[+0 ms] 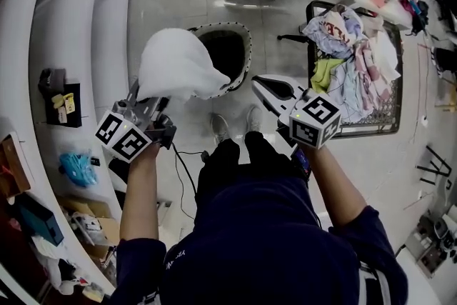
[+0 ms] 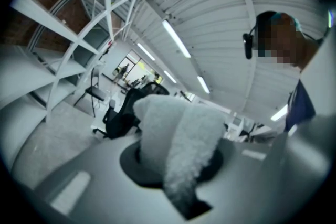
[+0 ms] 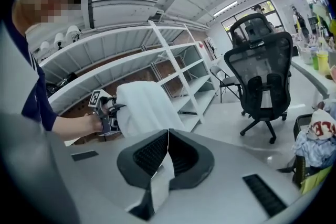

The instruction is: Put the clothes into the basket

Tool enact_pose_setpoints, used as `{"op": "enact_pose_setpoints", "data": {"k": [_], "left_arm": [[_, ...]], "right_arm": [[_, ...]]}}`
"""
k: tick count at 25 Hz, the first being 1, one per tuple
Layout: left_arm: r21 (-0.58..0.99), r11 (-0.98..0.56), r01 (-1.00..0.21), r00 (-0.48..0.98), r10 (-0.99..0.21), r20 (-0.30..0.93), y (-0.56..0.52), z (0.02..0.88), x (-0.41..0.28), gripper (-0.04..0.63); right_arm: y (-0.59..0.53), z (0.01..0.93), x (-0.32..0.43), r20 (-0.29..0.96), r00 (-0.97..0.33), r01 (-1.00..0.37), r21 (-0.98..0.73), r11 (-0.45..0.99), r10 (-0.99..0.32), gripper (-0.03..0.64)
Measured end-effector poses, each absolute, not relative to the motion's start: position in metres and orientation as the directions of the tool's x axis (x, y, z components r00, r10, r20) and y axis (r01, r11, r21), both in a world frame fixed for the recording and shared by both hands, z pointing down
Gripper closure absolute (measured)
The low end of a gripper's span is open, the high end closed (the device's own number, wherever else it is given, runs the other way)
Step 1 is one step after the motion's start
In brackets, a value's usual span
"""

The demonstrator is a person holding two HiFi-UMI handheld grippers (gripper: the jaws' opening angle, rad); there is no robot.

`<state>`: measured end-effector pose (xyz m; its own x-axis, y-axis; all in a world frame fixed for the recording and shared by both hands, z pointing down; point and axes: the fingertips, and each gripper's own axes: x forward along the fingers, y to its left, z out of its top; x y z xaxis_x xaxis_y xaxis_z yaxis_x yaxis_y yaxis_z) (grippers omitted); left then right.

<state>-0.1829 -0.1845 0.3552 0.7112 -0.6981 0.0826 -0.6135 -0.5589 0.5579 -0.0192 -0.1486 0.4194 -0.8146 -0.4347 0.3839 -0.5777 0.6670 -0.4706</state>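
The left tool [image 2: 178,168] is clamped narrow on a bunch of white fluffy cloth [image 2: 176,128], which stands up thick between its pads and fills the middle of the left gripper view. The right tool [image 3: 167,150] has its pads pressed together with nothing between them, and it points roughly towards the cloth from the other side.

From the head view the cloth billows out ahead of the left tool and covers part of the mouth of the round basket [image 1: 248,46] on the floor. That is the first risk. The cloth hides much of the opening, so the person is likely aiming half blind. A release that is off to the near side could drape the cloth over the rim or drop it on the floor by the shoes [image 1: 219,128].

Only one bunch is pinched, and the rest hangs free. A quick swing could drag that loose part across the rim and tip the light basket. The fluffy pile may also snag on the pads when they part, so the cloth would trail out as the tool lifts away.

The wire crate [image 1: 371,129] with the remaining clothes [image 1: 343,57] stands to the right. The shut right tool would have to open before it could take anything from there.
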Motion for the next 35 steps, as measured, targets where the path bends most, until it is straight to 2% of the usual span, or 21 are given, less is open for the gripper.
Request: {"op": "enact_pose_setpoints", "data": {"k": [12, 21, 35], "left_arm": [[0.586, -0.487, -0.648, 0.712, -0.660, 0.239, -0.226, 0.468, -0.157, 0.548], [0.587, -0.395, -0.707, 0.678, -0.615, 0.402, -0.244, 0.567, -0.146, 0.548], [0.529, -0.307, -0.791, 0.609, -0.471, 0.638, -0.251, 0.723, -0.136, 0.546]], "right_arm": [[-0.173, 0.484, -0.004, 0.489, -0.788, -0.601, -0.478, 0.641, -0.374, 0.609], [-0.168, 0.517, 0.007, 0.528, -0.781, -0.605, -0.509, 0.613, -0.333, 0.609], [-0.169, 0.551, 0.010, 0.560, -0.780, -0.598, -0.537, 0.595, -0.279, 0.609]]}}
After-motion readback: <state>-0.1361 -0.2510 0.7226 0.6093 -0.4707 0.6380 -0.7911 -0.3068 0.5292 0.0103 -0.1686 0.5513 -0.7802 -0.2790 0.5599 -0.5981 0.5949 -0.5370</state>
